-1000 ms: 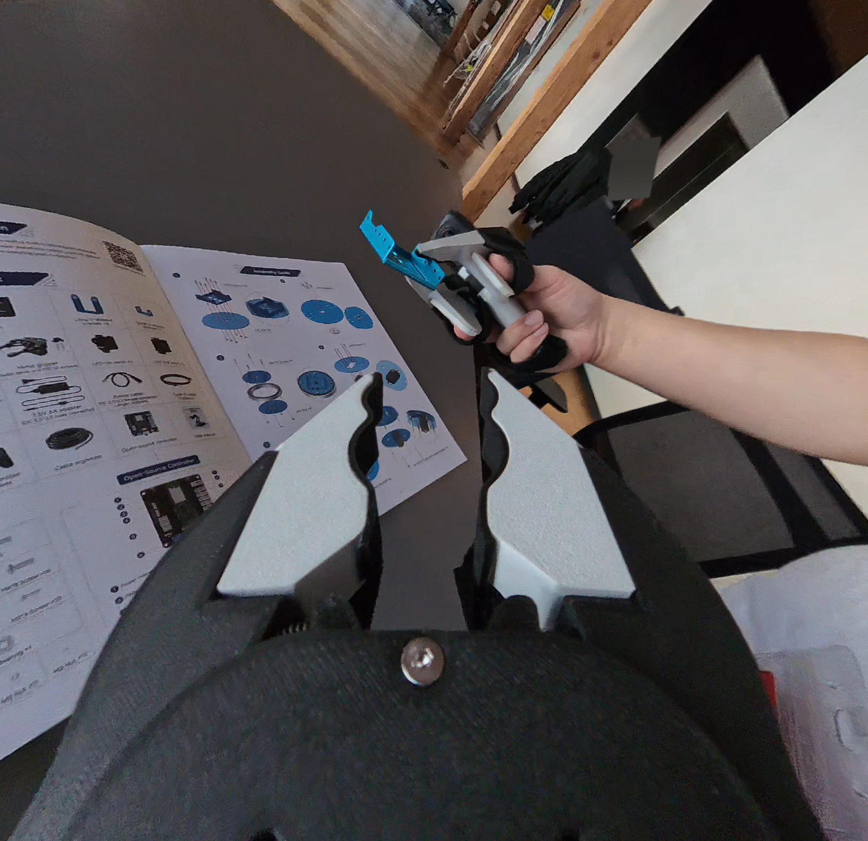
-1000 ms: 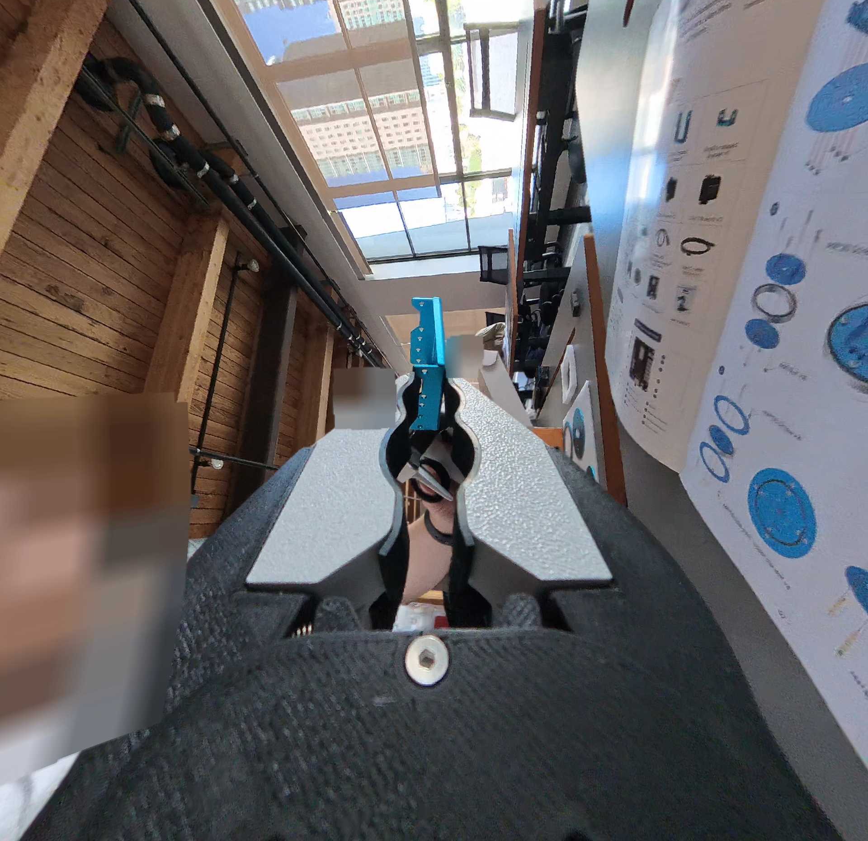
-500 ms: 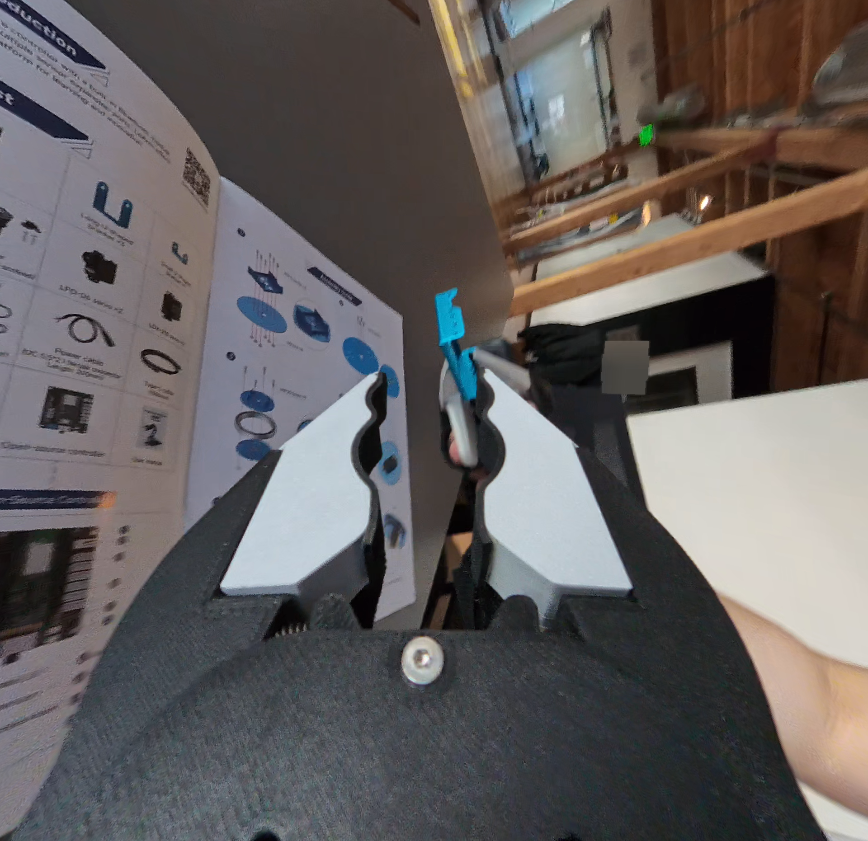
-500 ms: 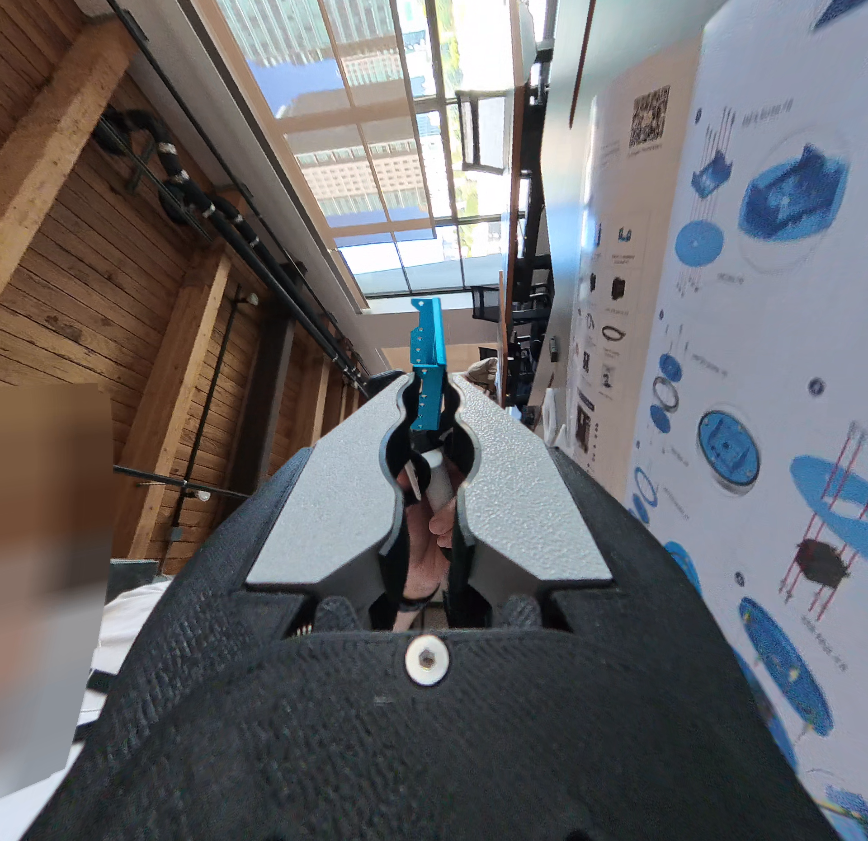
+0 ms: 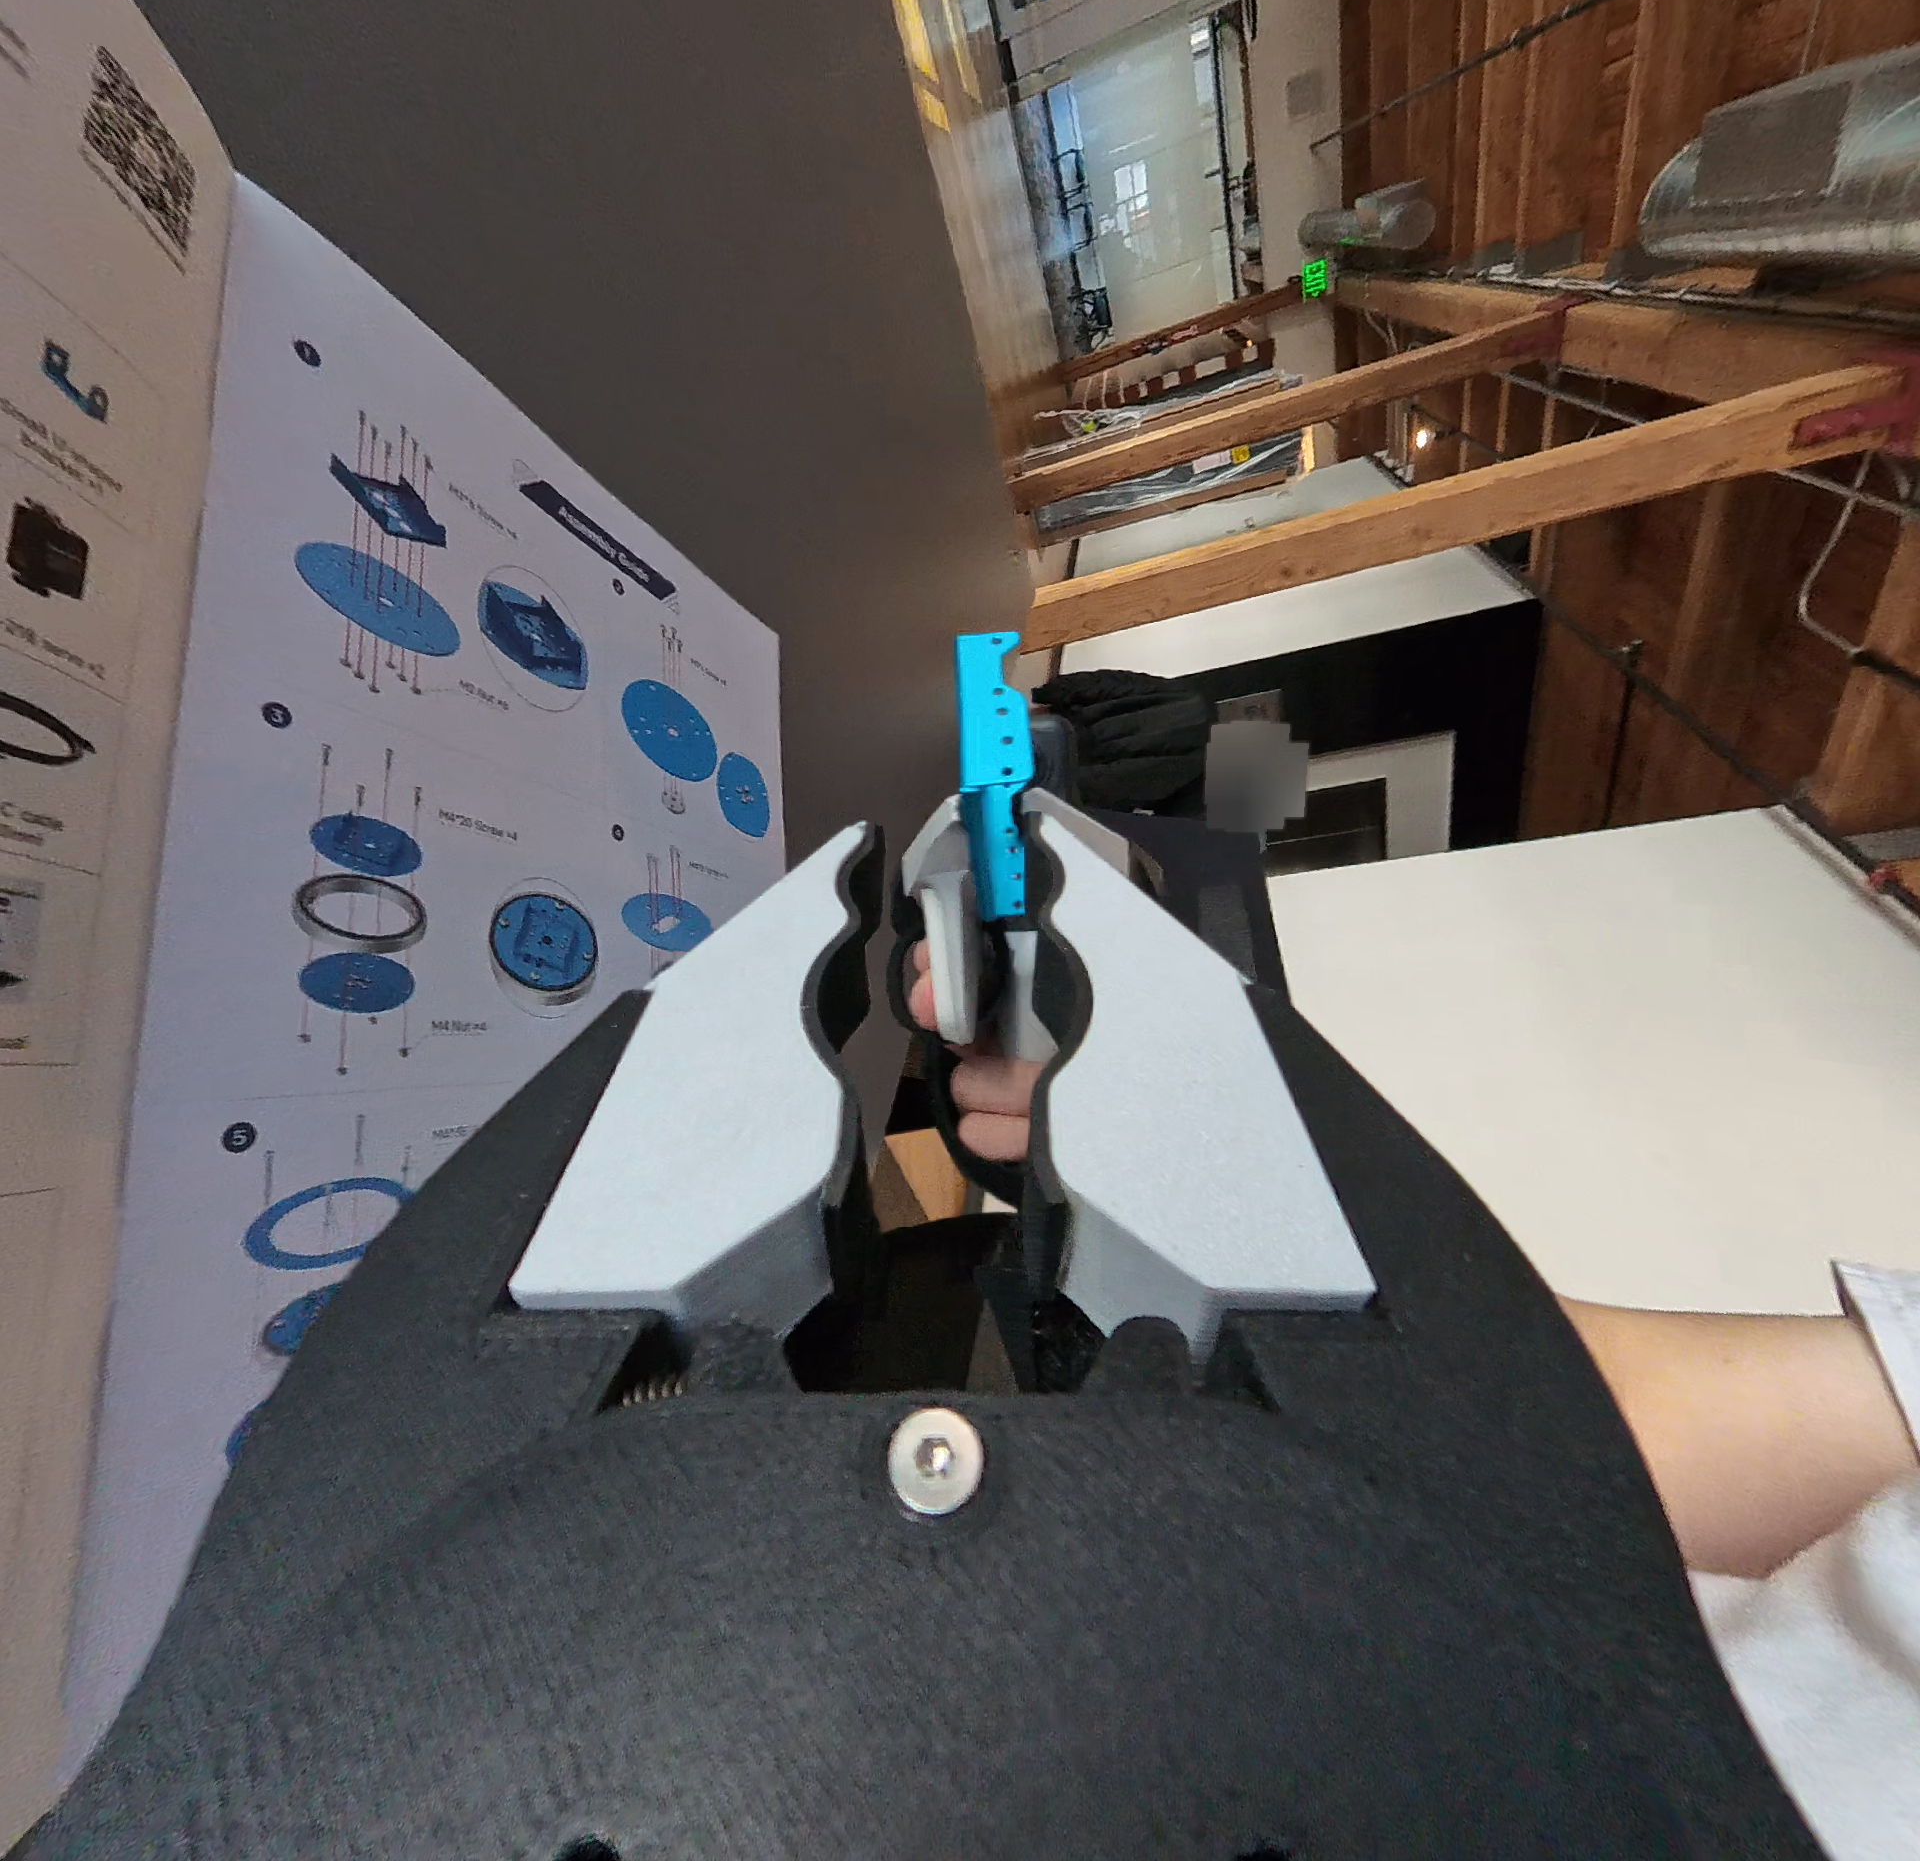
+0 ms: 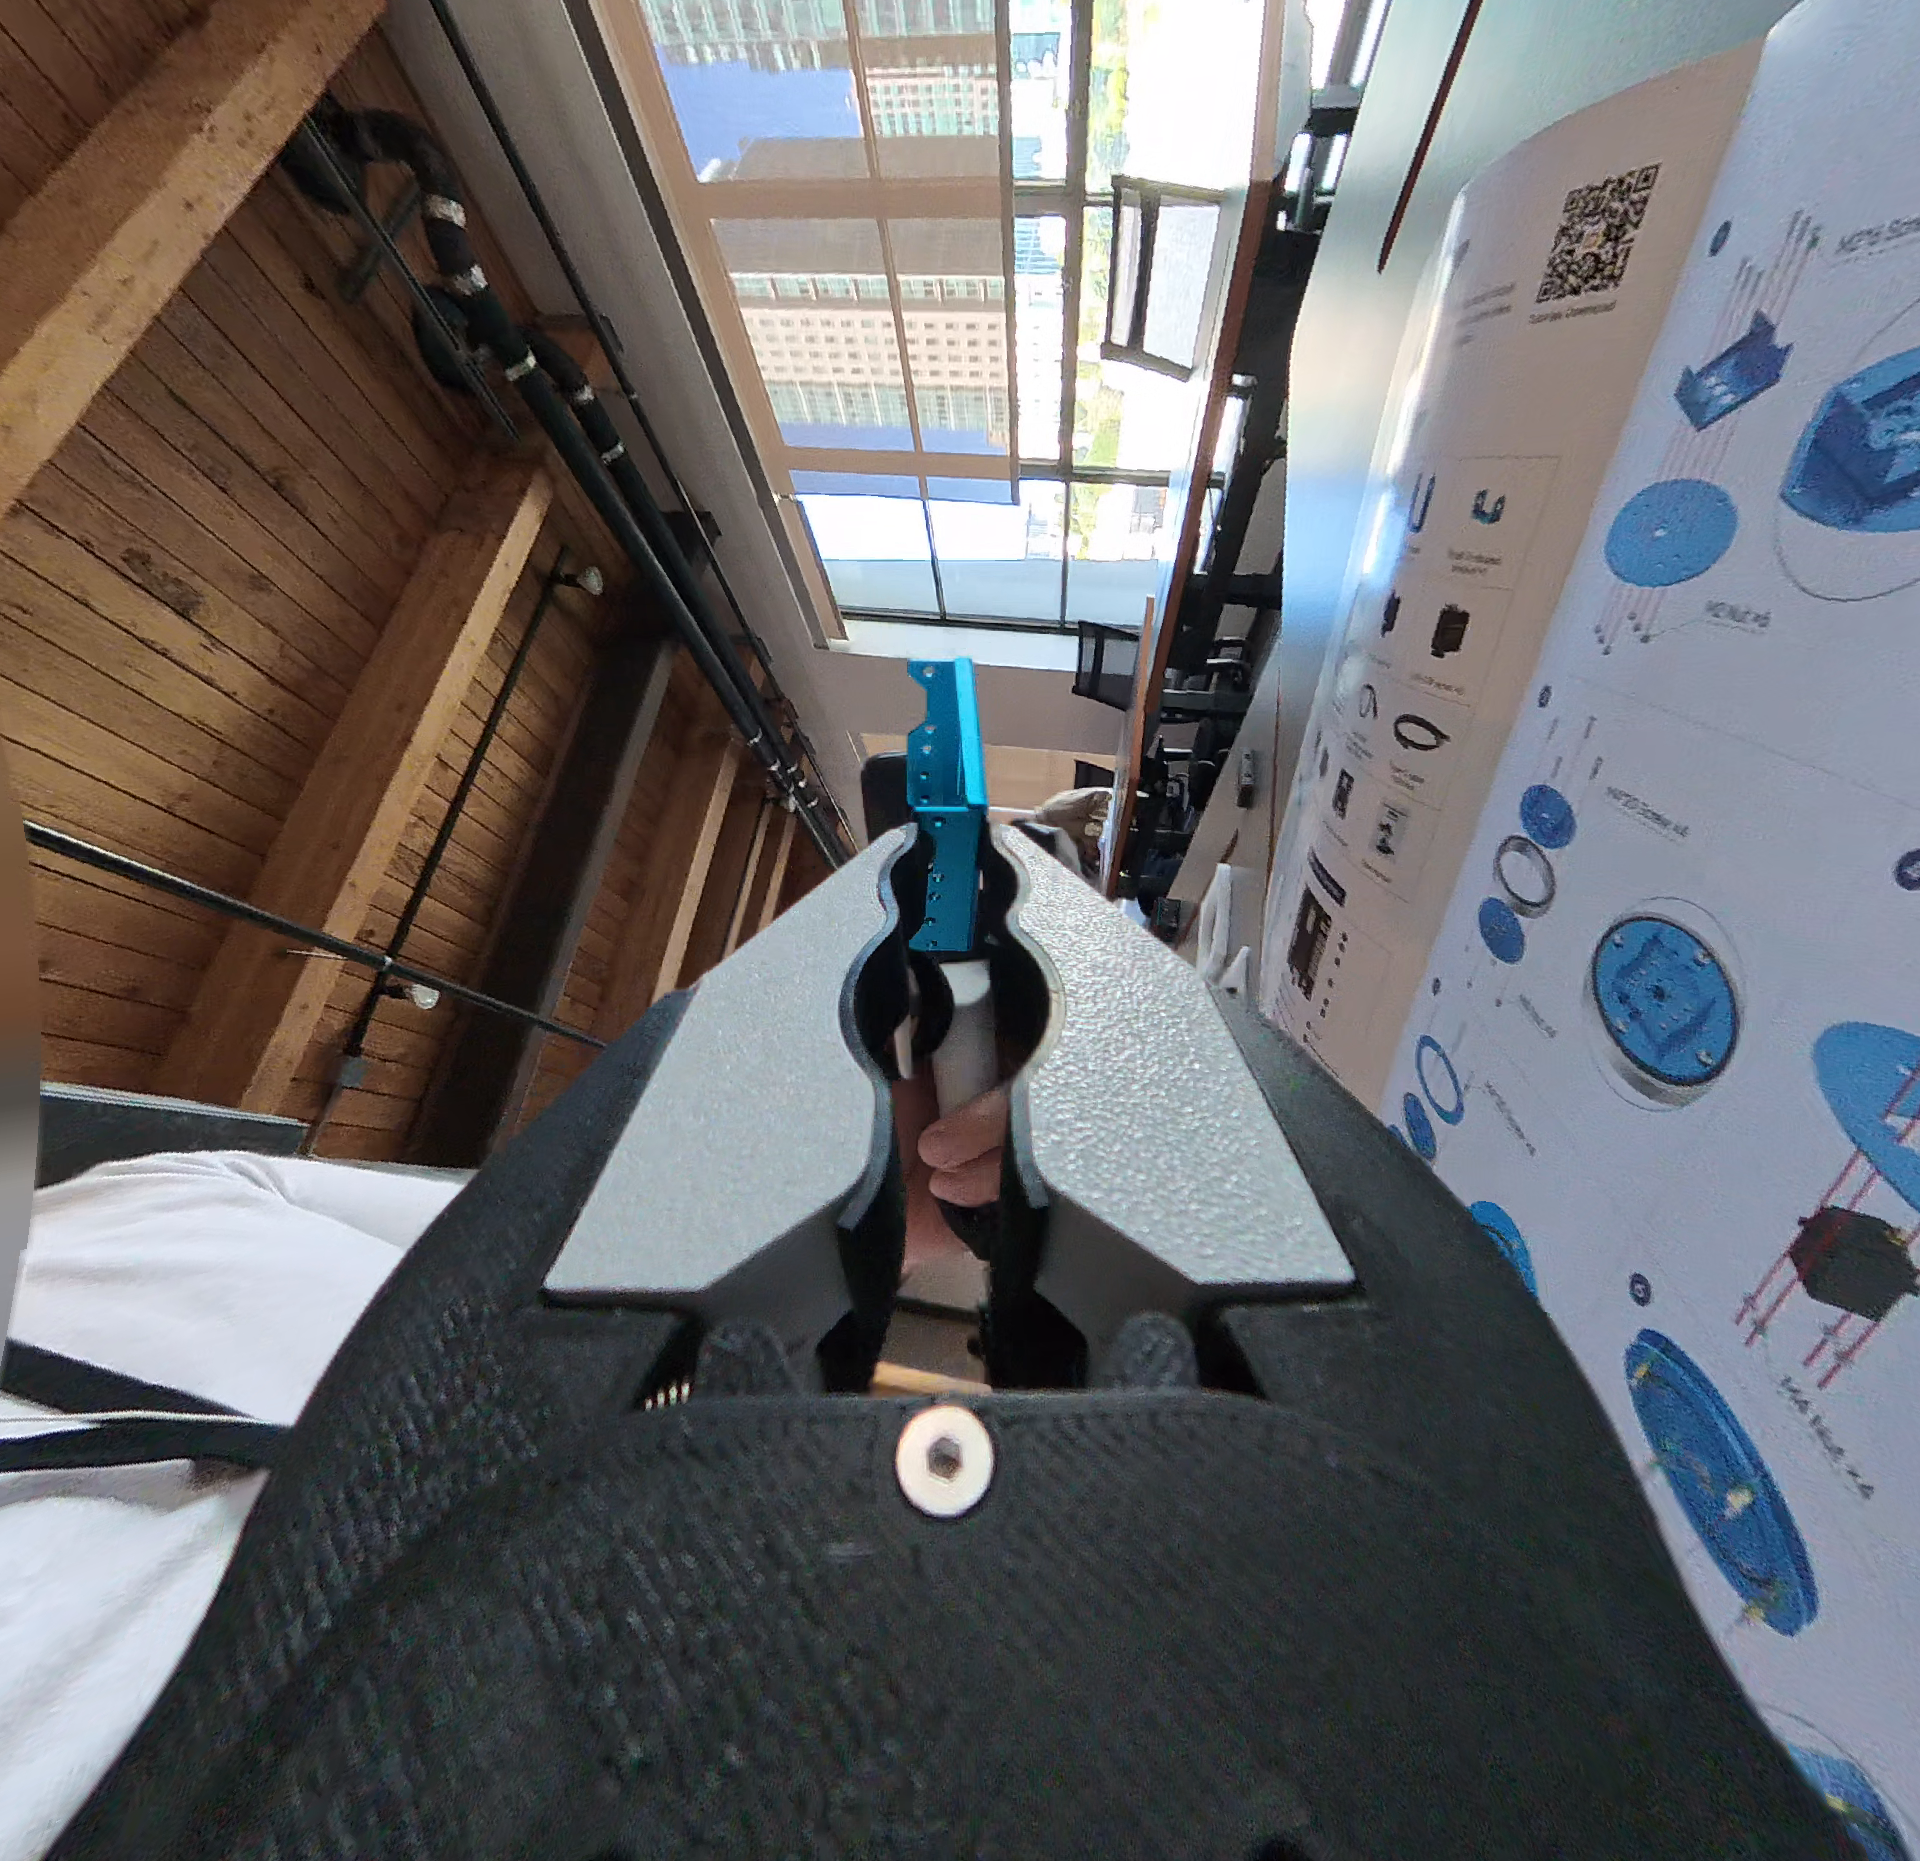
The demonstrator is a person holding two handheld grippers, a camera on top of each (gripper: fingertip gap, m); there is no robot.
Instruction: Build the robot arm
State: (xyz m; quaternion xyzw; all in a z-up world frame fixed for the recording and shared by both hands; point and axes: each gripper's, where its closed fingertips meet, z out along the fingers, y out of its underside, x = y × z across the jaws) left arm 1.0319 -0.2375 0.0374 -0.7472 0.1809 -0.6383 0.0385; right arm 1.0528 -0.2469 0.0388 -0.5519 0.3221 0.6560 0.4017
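Right tool [image 6: 951,902] clamped on a bright blue perforated metal bracket [image 6: 943,793], long axis running straight out toward 12 o'clock past the tips. Left tool [image 5: 961,855] parted to a narrow gap, holding nothing, facing the same bracket [image 5: 989,772] at 12 o'clock, just beyond the tips. Right tool nearer, already gripping. At 9 o'clock of the left tool, white printed assembly sheet [image 5: 436,731] on dark grey table [image 5: 623,253]. Beyond, timber beams [image 5: 1455,523] and tall windows [image 6: 914,357].
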